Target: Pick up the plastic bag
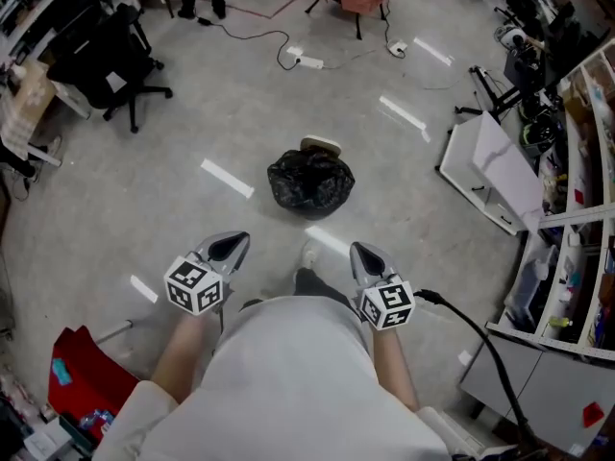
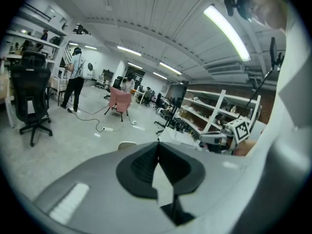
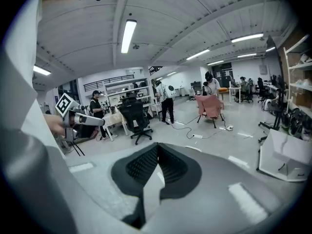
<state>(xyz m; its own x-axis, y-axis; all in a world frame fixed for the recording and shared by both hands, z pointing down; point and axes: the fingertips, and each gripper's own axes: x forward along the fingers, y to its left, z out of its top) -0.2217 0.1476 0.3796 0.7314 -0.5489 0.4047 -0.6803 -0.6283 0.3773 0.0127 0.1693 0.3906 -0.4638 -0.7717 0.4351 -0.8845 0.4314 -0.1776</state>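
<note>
Left gripper and right gripper are both closed and empty, held side by side, well apart from the black bag on the floor.

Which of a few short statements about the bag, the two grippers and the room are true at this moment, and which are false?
1. The black bag lies on the floor, ahead of both grippers. True.
2. The left gripper is closed on the bag. False: its jaws are together on nothing, and it is held well short of the bag.
3. The right gripper has its jaws wide apart. False: they are together and empty.
4. A black office chair stands at the far left of the head view. True.
</note>
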